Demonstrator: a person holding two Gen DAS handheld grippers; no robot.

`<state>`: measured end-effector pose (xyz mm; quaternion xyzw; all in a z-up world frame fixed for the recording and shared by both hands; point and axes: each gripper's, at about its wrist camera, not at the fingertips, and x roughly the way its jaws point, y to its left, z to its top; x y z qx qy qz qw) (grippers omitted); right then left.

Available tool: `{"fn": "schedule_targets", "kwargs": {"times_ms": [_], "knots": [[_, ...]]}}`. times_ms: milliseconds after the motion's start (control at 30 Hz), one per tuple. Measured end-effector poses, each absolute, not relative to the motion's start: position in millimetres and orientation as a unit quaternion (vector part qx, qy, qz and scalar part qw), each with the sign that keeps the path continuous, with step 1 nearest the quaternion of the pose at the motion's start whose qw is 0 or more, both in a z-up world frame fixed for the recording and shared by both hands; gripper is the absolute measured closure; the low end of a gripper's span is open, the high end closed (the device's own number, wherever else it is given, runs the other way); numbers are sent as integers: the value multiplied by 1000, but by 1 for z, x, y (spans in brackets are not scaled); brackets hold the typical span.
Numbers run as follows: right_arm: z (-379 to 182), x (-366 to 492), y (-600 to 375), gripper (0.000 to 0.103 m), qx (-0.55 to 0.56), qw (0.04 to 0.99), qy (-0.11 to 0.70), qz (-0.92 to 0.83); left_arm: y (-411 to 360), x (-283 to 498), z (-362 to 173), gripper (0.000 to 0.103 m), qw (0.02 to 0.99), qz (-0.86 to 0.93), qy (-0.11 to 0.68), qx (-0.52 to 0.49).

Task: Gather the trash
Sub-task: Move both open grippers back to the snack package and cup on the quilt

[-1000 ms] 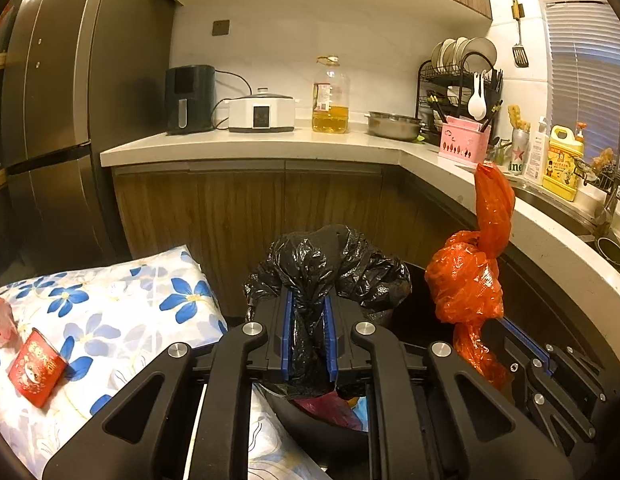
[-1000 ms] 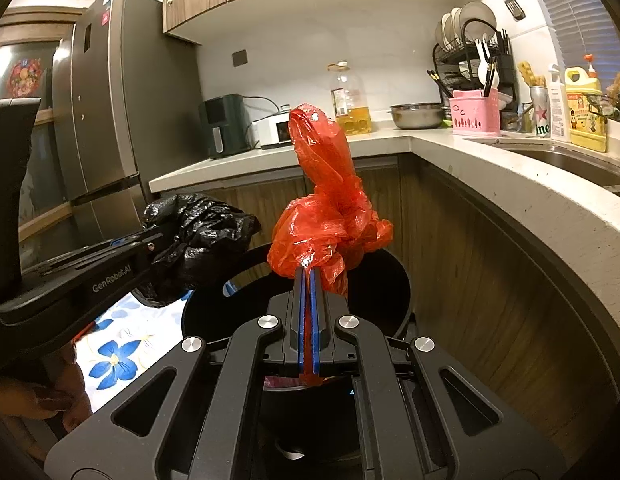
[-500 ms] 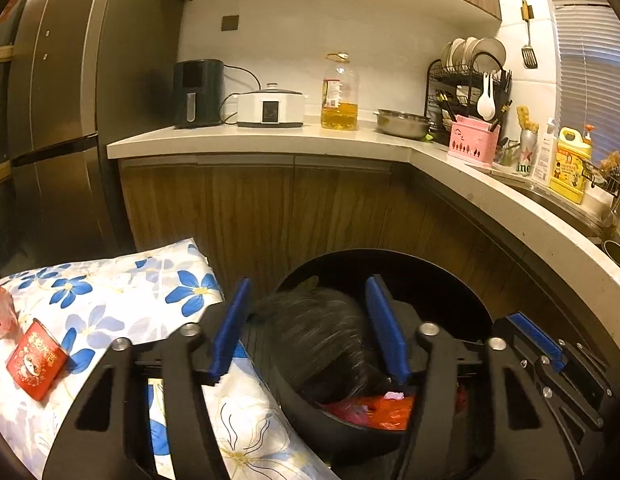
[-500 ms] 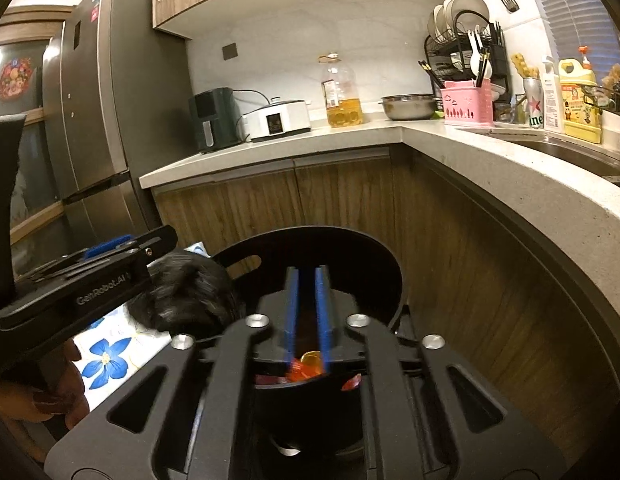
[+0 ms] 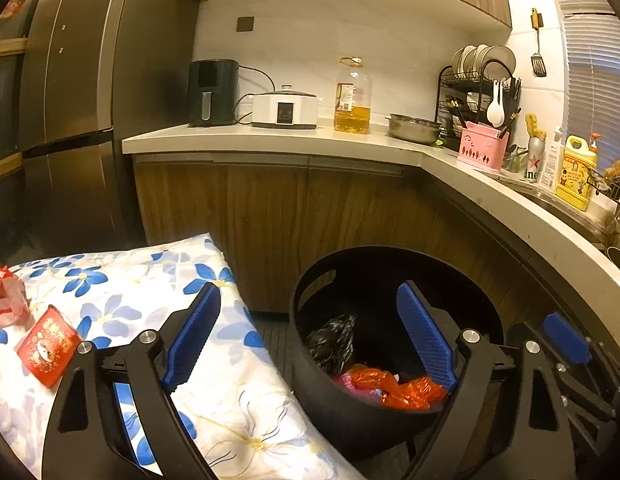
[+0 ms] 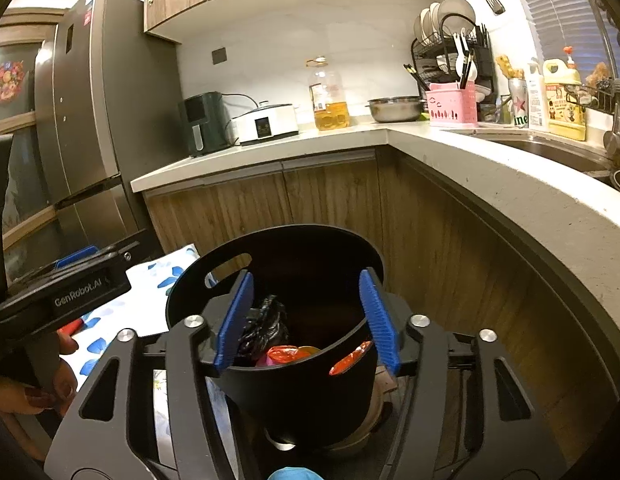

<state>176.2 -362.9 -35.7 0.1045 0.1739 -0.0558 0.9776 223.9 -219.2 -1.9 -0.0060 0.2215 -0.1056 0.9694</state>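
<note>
From the left wrist, the left claw [image 5: 310, 336] has just been opening and stands wide and empty; the black bag [image 5: 331, 342] and orange bag [image 5: 393, 386] lie in the bin [image 5: 310, 296]. A red packet [image 5: 48, 346] remains on the flowered cloth [image 5: 122, 280].

From the right wrist, the right claw [image 6: 308, 316], also just opened, holds nothing above the bin.

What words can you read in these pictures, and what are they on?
"GenRobot.AI": on the side of the left gripper, seen from the right wrist.
"ine": part of a word on the can with a red star.
Oil bottle label, yellow jug and red packet: print too small or blurred to read.
</note>
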Motion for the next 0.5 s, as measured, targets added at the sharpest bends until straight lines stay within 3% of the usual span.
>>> {"fn": "schedule_targets", "kwargs": {"times_ms": [167,500], "knots": [[-32,169,-358,31,104,977,175,-62,-202,212,-5,7,971,-82,224,-8],[-27,145,-337,23,97,977,178,-67,-168,175,-6,6,974,-48,221,-2]]}}
